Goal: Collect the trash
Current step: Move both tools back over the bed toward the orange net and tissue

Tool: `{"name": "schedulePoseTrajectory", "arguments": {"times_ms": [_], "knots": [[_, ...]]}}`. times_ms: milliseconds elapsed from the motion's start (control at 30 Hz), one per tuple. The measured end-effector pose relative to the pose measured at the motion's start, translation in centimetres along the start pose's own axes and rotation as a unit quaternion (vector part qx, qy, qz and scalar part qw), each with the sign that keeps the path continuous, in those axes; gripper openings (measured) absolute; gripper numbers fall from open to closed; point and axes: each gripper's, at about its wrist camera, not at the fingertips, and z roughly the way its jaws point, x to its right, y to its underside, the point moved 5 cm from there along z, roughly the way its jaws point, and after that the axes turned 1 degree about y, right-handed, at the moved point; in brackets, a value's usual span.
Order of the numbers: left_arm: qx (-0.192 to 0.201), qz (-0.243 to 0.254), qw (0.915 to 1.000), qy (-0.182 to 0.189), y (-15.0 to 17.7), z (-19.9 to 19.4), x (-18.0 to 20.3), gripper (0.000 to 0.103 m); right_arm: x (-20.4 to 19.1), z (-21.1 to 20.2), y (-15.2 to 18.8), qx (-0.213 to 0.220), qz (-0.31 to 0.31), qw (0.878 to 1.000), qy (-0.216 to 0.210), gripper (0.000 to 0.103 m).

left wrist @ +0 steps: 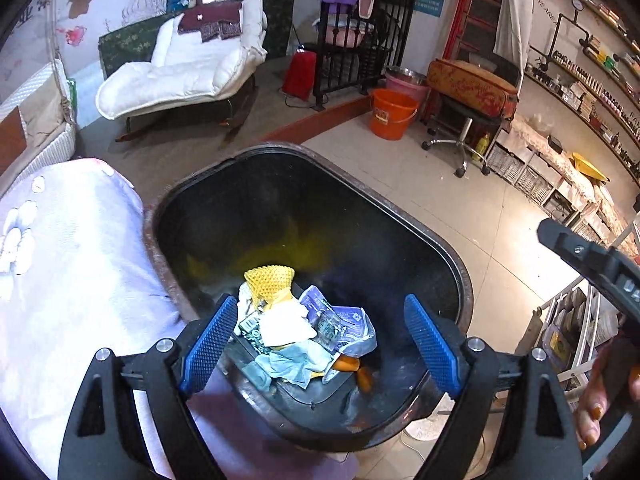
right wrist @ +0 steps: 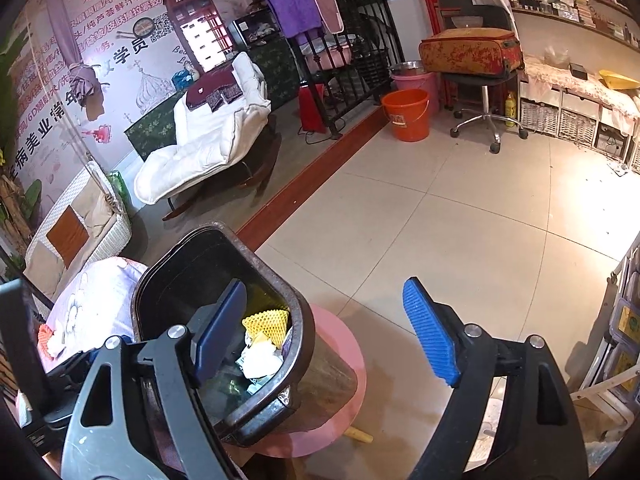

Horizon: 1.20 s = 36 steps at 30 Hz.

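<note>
A dark trash bin (left wrist: 448,256) stands open below my left gripper (left wrist: 320,344), which is open and empty right above the bin's mouth. Inside lie a yellow foam net (left wrist: 269,280), crumpled white paper (left wrist: 285,326), printed wrappers (left wrist: 344,322) and orange bits (left wrist: 349,364). In the right wrist view the same bin (right wrist: 298,332) sits on a pink stool (right wrist: 340,344), with the yellow net (right wrist: 266,322) and white paper (right wrist: 260,360) showing. My right gripper (right wrist: 324,328) is open and empty, its left finger over the bin's mouth, its right finger over the floor.
A table with a lilac floral cloth (left wrist: 72,264) touches the bin's left side. An orange bucket (right wrist: 406,114), a wheeled stool with a suitcase (right wrist: 472,56) and a white lounge chair (right wrist: 208,140) stand farther off. Shelving (right wrist: 624,340) is at the right.
</note>
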Motion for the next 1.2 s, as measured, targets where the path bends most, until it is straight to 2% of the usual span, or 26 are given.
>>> {"name": "schedulePoseTrajectory", "arguments": {"times_ms": [167, 333, 533, 667, 867, 1000, 1133, 1200], "knots": [[0.033, -0.020, 0.9992, -0.009, 0.5, -3.0, -1.3, 0.088, -1.6, 0.4, 0.4, -0.012, -0.015, 1.000, -0.015, 0.080], [0.057, -0.041, 0.9972, -0.023, 1.2, -6.1, -3.8, 0.091, -4.9, 0.5, 1.0, -0.023, -0.048, 0.997, -0.051, 0.080], [0.069, -0.073, 0.9926, -0.070, 2.7, -8.7, -7.6, 0.097, -10.5, 0.9, 2.1, -0.044, -0.108, 0.988, -0.102, 0.081], [0.069, -0.081, 0.9883, -0.109, 4.0, -10.3, -10.5, 0.097, -14.7, 1.2, 3.3, -0.070, -0.149, 0.976, -0.142, 0.081], [0.084, -0.118, 0.9750, -0.169, 6.6, -13.3, -16.0, 0.098, -21.5, 1.6, 5.5, -0.108, -0.220, 0.950, -0.193, 0.081], [0.069, -0.136, 0.9643, -0.217, 8.8, -14.8, -20.4, 0.098, -26.1, 1.7, 7.4, -0.133, -0.261, 0.928, -0.231, 0.081], [0.065, -0.179, 0.9499, -0.248, 10.9, -17.0, -25.3, 0.098, -31.1, 1.7, 10.0, -0.160, -0.304, 0.902, -0.262, 0.081], [0.062, -0.206, 0.9387, -0.270, 11.5, -18.3, -27.9, 0.098, -33.8, 1.7, 11.3, -0.167, -0.335, 0.885, -0.275, 0.081]]}}
